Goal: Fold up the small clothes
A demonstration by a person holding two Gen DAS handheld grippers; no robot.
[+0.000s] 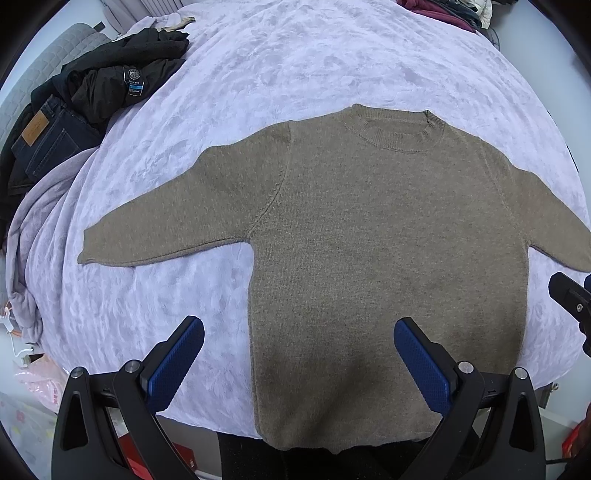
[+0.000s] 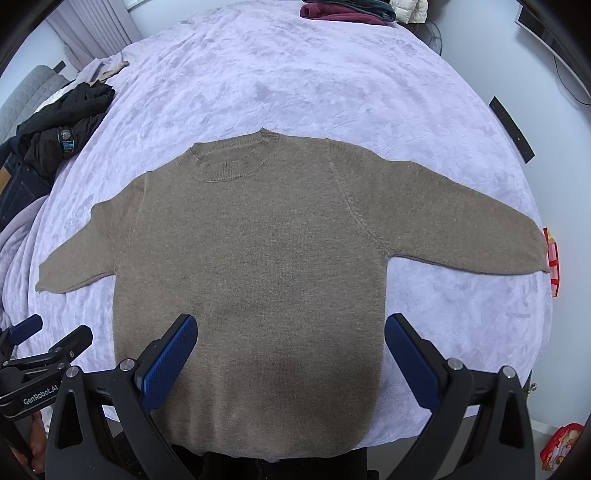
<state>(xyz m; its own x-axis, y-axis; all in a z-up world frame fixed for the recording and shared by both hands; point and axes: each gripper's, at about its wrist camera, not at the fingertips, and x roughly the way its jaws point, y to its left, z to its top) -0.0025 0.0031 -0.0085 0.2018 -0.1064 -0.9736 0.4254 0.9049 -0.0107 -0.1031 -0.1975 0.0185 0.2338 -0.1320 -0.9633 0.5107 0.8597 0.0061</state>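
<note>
A small brown knit sweater (image 1: 388,240) (image 2: 251,266) lies flat and face up on the lilac bedspread (image 1: 258,74) (image 2: 295,74), collar away from me, both sleeves spread sideways, hem hanging slightly over the near edge. My left gripper (image 1: 299,332) hovers open above the sweater's lower left side, with nothing between its blue pads. Over the lower middle of the sweater my right gripper (image 2: 290,328) also stands open and holds nothing. The left gripper's body shows at the right wrist view's lower left.
A heap of black jacket and dark jeans (image 1: 85,99) (image 2: 48,129) lies at the bed's far left. Maroon and other clothes (image 2: 351,11) are piled at the far edge. A red-and-white packet (image 2: 552,258) sits off the bed's right side.
</note>
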